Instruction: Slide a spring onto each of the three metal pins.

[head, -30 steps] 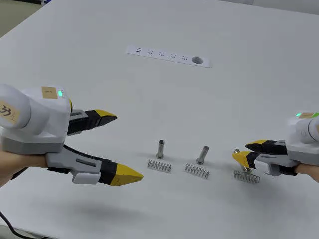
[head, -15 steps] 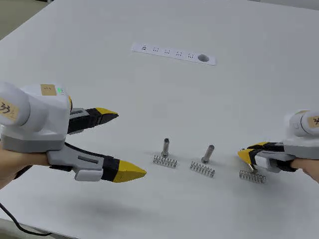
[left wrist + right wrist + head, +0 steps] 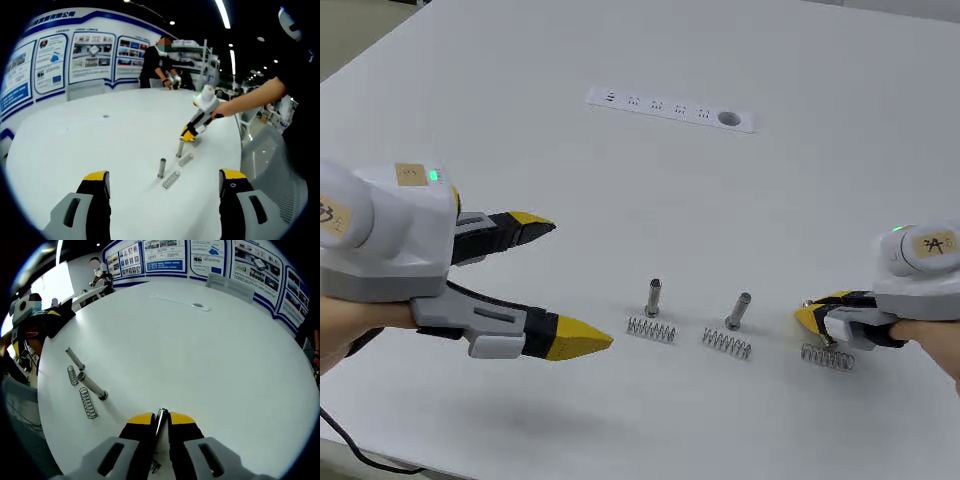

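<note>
Holds the left gripper (image 3: pixel 572 284) wide open and empty. Pinches one pin (image 3: pixel 161 415) tight in the closed right gripper (image 3: pixel 810 312), right by a spring (image 3: pixel 827 357). Might slip and fall if tipped, or knock the middle pin (image 3: pixel 738 311) over nearby.

The table (image 3: pixel 620 190) is white, matt and smooth. The pins (image 3: pixel 653 297) are grey metal with a dull sheen; the springs (image 3: pixel 651 329) are bright wire. The pin (image 3: pixel 160 421) clamped in the right gripper (image 3: pixel 807 313) gleams. That gripper and the left gripper (image 3: pixel 575 284) are satin white-and-grey plastic with glossier yellow tips. At 12 o'clock, the power strip (image 3: pixel 670 108) is smooth white plastic.
</note>
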